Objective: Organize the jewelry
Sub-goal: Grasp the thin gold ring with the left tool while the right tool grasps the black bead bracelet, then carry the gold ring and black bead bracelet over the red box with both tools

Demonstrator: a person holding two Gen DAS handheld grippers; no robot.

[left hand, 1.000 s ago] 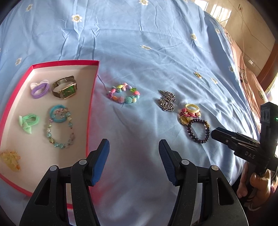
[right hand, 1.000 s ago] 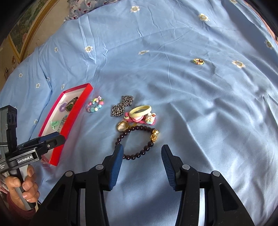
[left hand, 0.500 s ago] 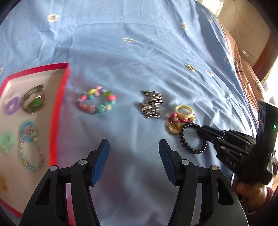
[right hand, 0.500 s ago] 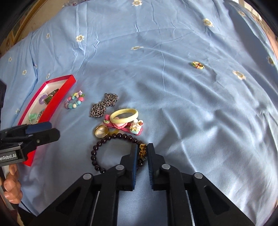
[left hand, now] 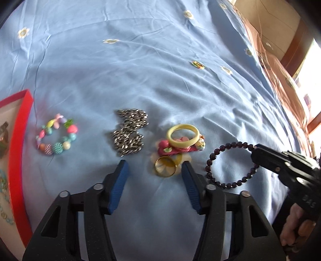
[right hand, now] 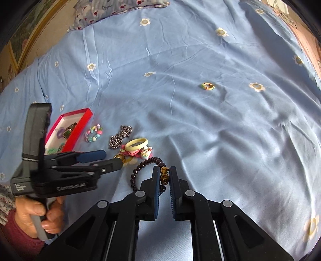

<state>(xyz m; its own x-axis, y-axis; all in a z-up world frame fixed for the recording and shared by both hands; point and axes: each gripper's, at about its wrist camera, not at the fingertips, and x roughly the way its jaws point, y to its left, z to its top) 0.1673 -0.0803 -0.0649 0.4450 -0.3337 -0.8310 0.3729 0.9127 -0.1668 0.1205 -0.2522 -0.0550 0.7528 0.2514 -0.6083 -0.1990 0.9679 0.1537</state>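
Observation:
My right gripper [right hand: 164, 175] is shut on the gold charm of a dark beaded bracelet [right hand: 138, 170] and holds it off the blue sheet; the bracelet [left hand: 230, 162] hangs as a loop in the left wrist view. My left gripper [left hand: 154, 170] is open, its fingers either side of a gold ring [left hand: 165, 165]. Beyond the ring lie a cream bangle [left hand: 183, 135] on a pink hair clip [left hand: 172, 149], a silver chain [left hand: 129, 133] and a colourful bead bracelet [left hand: 57, 137]. The red tray [left hand: 17, 152] is at the left edge.
A small ring [right hand: 207, 86] lies alone further back on the sheet. The tray [right hand: 79, 125] holds a watch and hair ties. A pillow [right hand: 120, 8] is at the bed's far end. Wooden furniture [left hand: 291, 48] stands beyond the bed's right side.
My right gripper closed on the dark bracelet's gold charm and lifted it. My left gripper moved right, from near the tray to the gold ring, staying open.

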